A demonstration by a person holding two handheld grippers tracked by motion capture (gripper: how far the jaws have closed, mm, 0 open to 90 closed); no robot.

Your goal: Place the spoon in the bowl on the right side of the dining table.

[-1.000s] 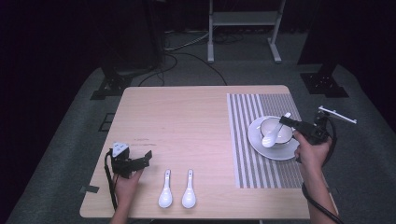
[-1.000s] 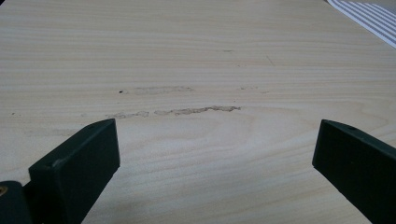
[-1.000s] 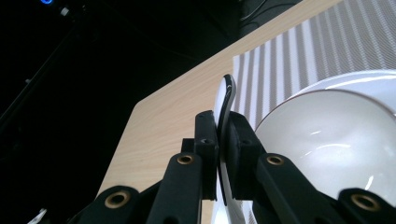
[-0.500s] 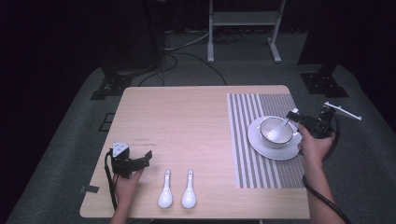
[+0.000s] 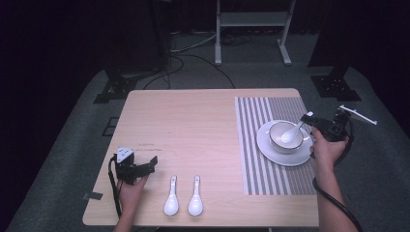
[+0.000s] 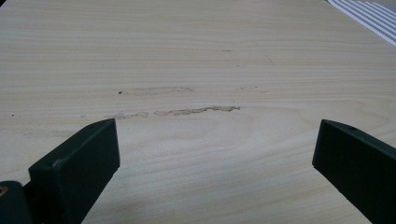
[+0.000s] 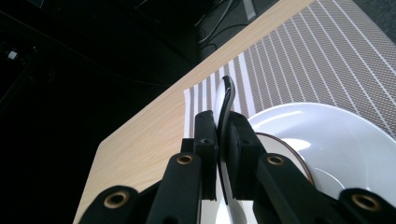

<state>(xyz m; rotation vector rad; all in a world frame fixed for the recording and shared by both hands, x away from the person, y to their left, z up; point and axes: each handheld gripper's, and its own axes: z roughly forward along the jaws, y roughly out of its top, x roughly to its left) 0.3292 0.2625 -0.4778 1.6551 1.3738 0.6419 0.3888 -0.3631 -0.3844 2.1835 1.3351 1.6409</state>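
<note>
Spoon (image 5: 291, 133) in the bowl (image 5: 285, 137), handle clamped by the right gripper (image 5: 309, 117); left to right from above: left gripper (image 5: 151, 162) low on the table (image 5: 193, 121), two spare spoons (image 5: 183, 195), striped mat (image 5: 270, 159), plate (image 5: 285, 153). Left gripper view: jaws spread wide, nothing between, bare wood beneath. Right gripper view: jaws pinched tight on the handle (image 7: 223, 105), bowl rim just past them.
</note>
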